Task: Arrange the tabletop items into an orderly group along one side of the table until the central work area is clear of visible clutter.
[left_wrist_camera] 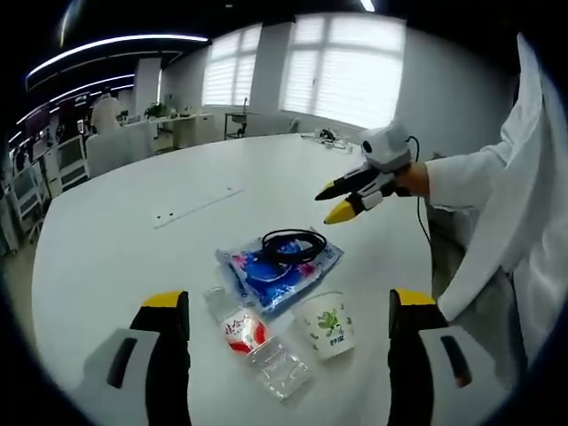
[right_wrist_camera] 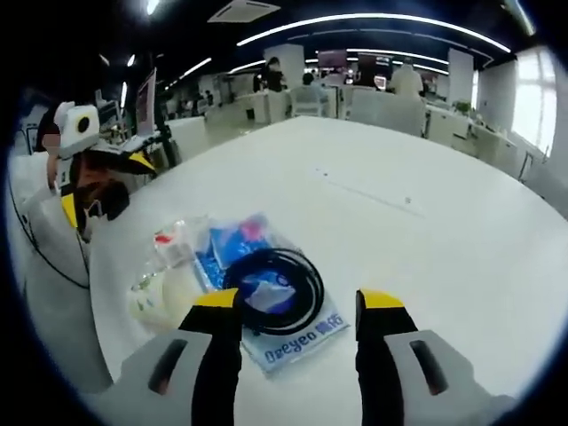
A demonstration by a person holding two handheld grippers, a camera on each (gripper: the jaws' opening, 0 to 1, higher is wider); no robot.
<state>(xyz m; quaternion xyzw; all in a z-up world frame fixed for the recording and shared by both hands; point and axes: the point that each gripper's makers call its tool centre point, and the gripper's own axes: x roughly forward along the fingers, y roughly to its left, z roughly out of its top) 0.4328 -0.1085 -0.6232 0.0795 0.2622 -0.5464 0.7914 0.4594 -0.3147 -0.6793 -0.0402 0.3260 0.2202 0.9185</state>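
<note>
In my left gripper view, going left to right: my left gripper [left_wrist_camera: 288, 324] has its jaws spread wide with nothing between them; below and between them the items sit bunched near the table's [left_wrist_camera: 133, 248] near edge. First the clear plastic bottle [left_wrist_camera: 253, 342], lying on its side with a red label; just beside it, the blue packet [left_wrist_camera: 275, 271] lies flat, with the coiled black cable [left_wrist_camera: 293, 244] resting on top of it; then the paper cup [left_wrist_camera: 327, 327], upright, close against the packet's corner and near the bottle. Further right my right gripper [left_wrist_camera: 342, 200] hangs above the table, empty, its yellow tips only slightly apart.

In my right gripper view the order reverses: my left gripper [right_wrist_camera: 102, 182] shows at the far left, held up off the table; then the cup [right_wrist_camera: 160, 302] and bottle [right_wrist_camera: 173, 244], pale and blurred; then the packet [right_wrist_camera: 266, 337] with the cable [right_wrist_camera: 271, 280] on it, directly ahead of my right gripper [right_wrist_camera: 297, 319], whose jaws stand open and hold nothing.

I judge the job mostly done: the four things are already one tight cluster by one side, and the broad middle of the table looks bare; what may be left is squaring the bottle and cup up neatly.
</note>
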